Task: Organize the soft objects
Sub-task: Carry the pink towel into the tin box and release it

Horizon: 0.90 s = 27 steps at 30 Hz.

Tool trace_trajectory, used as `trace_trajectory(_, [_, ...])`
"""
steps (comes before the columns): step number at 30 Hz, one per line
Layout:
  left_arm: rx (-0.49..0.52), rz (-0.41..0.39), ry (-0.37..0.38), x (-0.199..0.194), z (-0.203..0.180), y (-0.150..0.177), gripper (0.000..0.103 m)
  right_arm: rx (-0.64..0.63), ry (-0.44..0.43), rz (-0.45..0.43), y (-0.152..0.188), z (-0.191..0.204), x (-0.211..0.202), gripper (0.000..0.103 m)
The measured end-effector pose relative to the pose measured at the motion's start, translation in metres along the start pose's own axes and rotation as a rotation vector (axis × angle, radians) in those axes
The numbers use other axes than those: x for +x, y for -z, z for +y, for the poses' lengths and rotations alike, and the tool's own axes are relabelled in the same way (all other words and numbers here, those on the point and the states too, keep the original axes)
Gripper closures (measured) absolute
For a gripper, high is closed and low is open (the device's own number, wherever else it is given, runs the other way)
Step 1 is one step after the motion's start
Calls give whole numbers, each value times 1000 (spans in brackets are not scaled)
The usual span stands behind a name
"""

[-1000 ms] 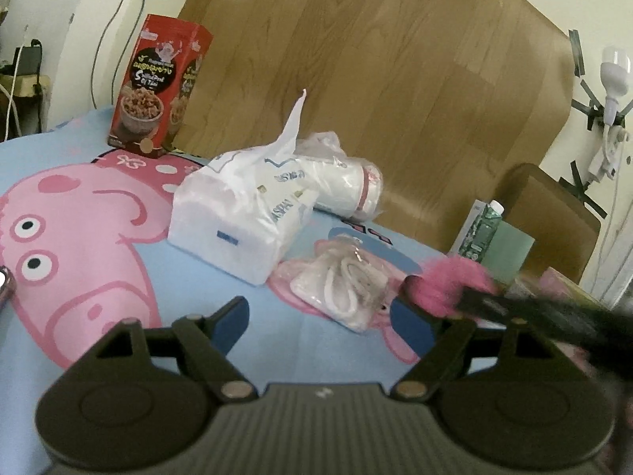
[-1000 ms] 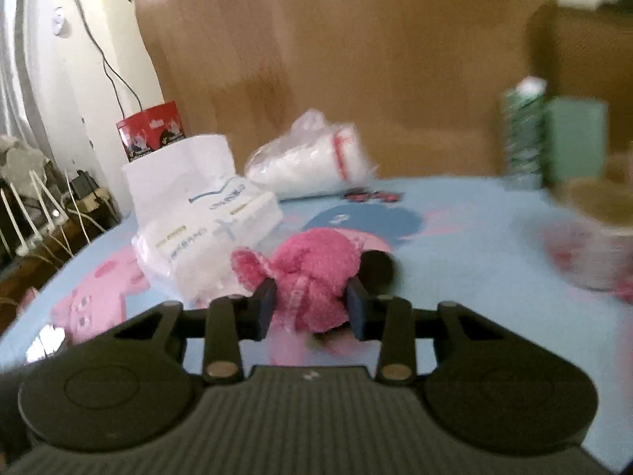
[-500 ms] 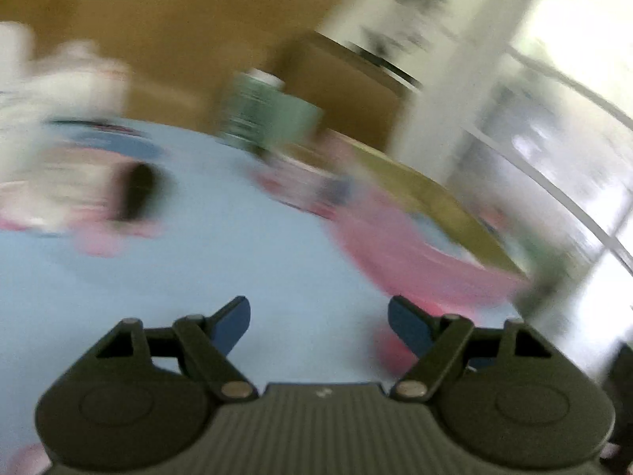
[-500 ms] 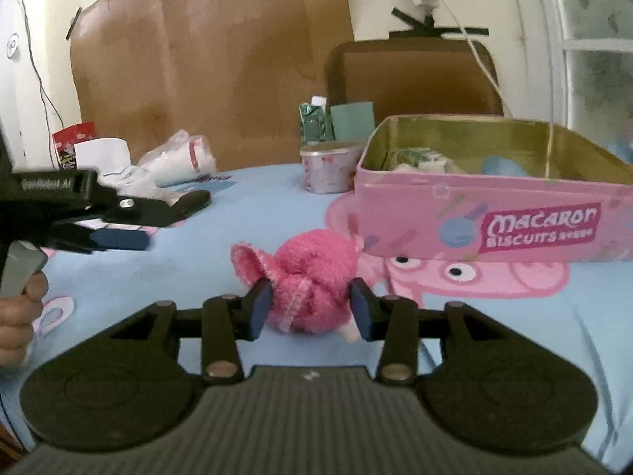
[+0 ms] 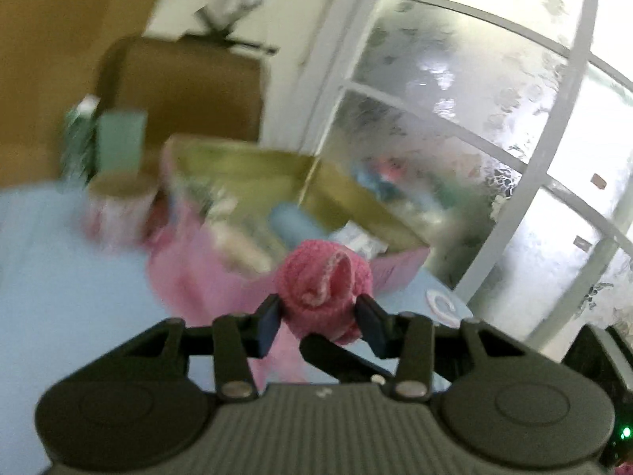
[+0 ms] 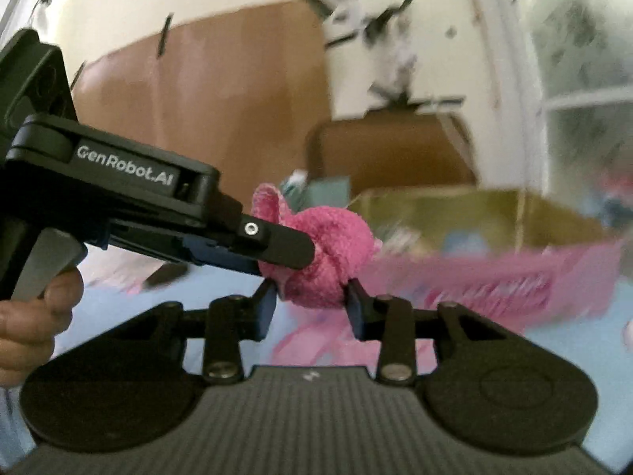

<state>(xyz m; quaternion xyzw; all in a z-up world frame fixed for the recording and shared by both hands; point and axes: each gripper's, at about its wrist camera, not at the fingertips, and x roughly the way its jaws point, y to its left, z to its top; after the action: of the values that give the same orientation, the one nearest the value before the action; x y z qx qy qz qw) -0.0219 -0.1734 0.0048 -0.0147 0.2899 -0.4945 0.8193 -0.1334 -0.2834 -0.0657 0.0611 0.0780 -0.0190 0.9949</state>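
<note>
A pink rolled towel ball (image 5: 320, 277) hangs above the blue cloth, just in front of the open pink biscuit tin (image 5: 190, 261). My left gripper (image 5: 318, 312) is closing, and its blue pads touch both sides of the ball. In the right wrist view my right gripper (image 6: 310, 301) is also closing, its pads pressed on the lower part of the same ball (image 6: 328, 253). The left gripper (image 6: 277, 257) comes in from the left and lies across the ball's upper half. One dark finger (image 5: 336, 356) of the right gripper shows under the ball. The tin (image 6: 494, 277) stands behind and to the right.
A printed cup (image 5: 114, 206) and a green carton (image 5: 118, 142) stand left of the tin, which holds several items. A brown chair back (image 6: 395, 146) and a frosted window (image 5: 474, 118) are behind. A person's hand (image 6: 31, 316) grips the left gripper's handle.
My left gripper swung right, away from the tissue packs, and closed around the pink ball. My right gripper carried the ball toward the tin and raised it off the cloth.
</note>
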Motion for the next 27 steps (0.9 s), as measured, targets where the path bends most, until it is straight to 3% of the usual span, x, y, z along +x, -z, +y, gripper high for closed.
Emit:
trace_trajectory(3, [30,-1,-2,41,-12,-29,60,12,78,-23,-15,-27,17,62])
trace_trajectory(6, [42,-11,-31,93,-25,-59,43,34,152,-30,-32,-62,45,59])
trace_trajectory(8, [63,34,-68,130,-32,-73,28,24,230,-22,-39,-85,66,51])
trace_trajectory(10, [52,60,-156,153,-33,-77,27,17,352,3,-41,-108,86,43])
trace_trajectory(11, [30,61,-141,153,-32,-76,28,28,362,19,-41,-117,89,41])
trace_trajectory(14, [30,30,-69,136,-33,-65,25,66,337,-35,-35,-119,66,41])
trace_trajectory(17, [81,-37,-108,108,-41,-51,26,70,320,-77,-24,-103,39,41])
trace_trajectory(21, [50,-59,-79,69,-31,-34,26,139,230,-85,-15,-80,22,41])
trace_trajectory(25, [-10,-99,-116,11,1,-3,25,102,143,-44,-17,-47,23,41])
trace_trajectory(27, [-43,-105,-180,-20,24,13,25,73,96,-16,-16,-27,25,41])
